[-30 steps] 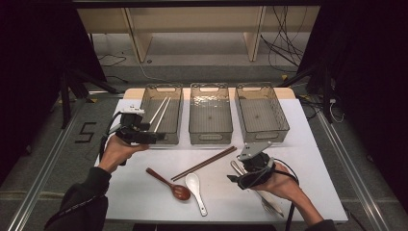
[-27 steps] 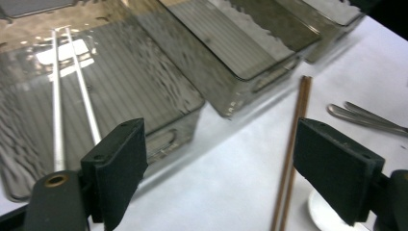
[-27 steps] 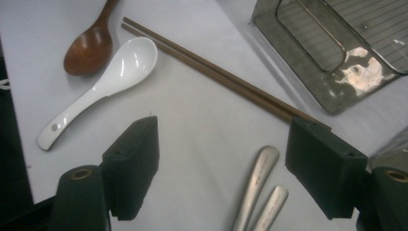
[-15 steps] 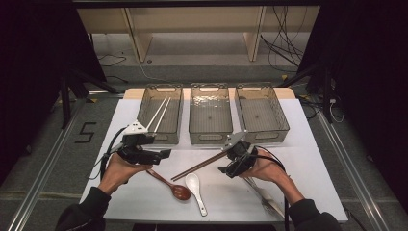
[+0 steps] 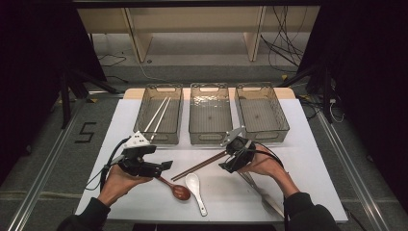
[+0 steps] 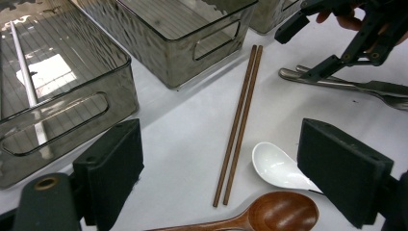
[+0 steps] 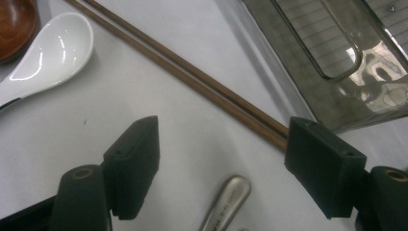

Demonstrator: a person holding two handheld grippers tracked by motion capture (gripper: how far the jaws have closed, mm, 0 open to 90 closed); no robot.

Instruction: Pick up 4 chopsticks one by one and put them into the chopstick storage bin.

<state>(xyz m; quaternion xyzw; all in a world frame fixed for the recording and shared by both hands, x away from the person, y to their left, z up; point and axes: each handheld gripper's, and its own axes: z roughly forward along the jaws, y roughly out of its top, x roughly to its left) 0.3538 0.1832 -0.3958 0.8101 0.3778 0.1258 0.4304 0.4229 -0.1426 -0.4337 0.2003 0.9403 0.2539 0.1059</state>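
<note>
A pair of brown chopsticks (image 5: pixel 199 166) (image 6: pixel 239 125) (image 7: pixel 192 77) lies diagonally on the white table in front of the middle bin. Beside its lower end lie a wooden spoon (image 5: pixel 178 191) (image 6: pixel 284 211) and a white ceramic spoon (image 5: pixel 195 185) (image 6: pixel 276 166) (image 7: pixel 48 48). My left gripper (image 5: pixel 166 165) (image 6: pixel 226 173) is open just left of the spoons, its jaws wide apart and empty. My right gripper (image 5: pixel 225 162) (image 7: pixel 226 166) hovers open at the chopsticks' upper end, which runs up to its right jaw. Nothing is held.
Three clear grey bins stand in a row at the back: left (image 5: pixel 159 115) (image 6: pixel 62 115), middle (image 5: pixel 208 113) (image 6: pixel 192 53), right (image 5: pixel 261 113). White chopsticks (image 5: pixel 158 115) (image 6: pixel 24 82) lie in the left bin. Metal utensils (image 5: pixel 260 192) (image 6: pixel 346 86) (image 7: pixel 226 197) lie under the right hand.
My left gripper has come back from the left bin toward the near side, beside the spoons. My right gripper has moved left and away, from the metal utensils to the chopsticks' upper end.
</note>
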